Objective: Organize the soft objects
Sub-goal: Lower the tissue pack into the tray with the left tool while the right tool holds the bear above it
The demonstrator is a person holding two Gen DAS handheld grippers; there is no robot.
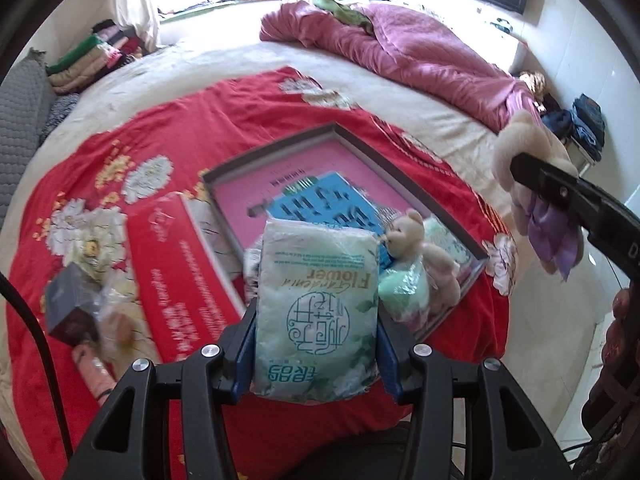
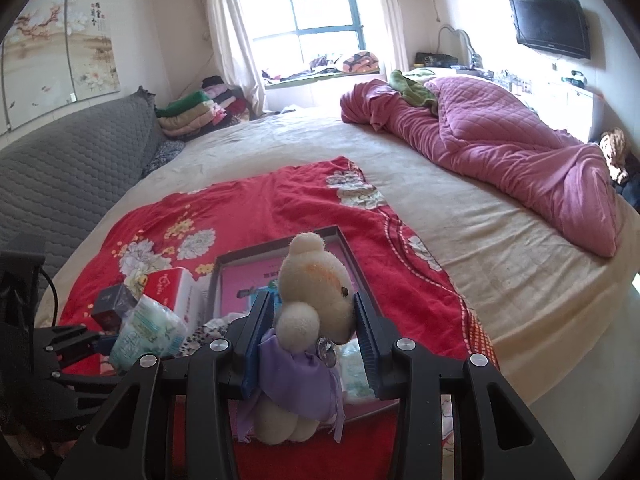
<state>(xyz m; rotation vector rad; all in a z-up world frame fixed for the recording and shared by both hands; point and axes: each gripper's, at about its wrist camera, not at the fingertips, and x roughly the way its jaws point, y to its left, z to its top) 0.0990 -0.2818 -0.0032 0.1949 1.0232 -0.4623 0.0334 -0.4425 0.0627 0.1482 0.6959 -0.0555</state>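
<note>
My left gripper (image 1: 316, 344) pinches a pale green tissue pack (image 1: 320, 304) at centre frame, above the near end of the grey-rimmed tray (image 1: 280, 142) on the red blanket (image 1: 200, 120). My right gripper (image 2: 316, 344) pinches a cream plush bear (image 2: 312, 300) by its head, low centre. A smaller bear (image 1: 416, 244) already crowds the tray's near corner; dropping the pack there could tip it out, and the squashy bear may slip from my jaws.

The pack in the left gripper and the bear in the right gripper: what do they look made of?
Pack: thin glossy plastic film, going by the shine, creases and printed flowers; probably soft tissue inside, since it bulges between the pads.
Bear: cream plush with a fuzzy matte nap; its purple cloth wrap looks like thin, frayed fabric.
</note>
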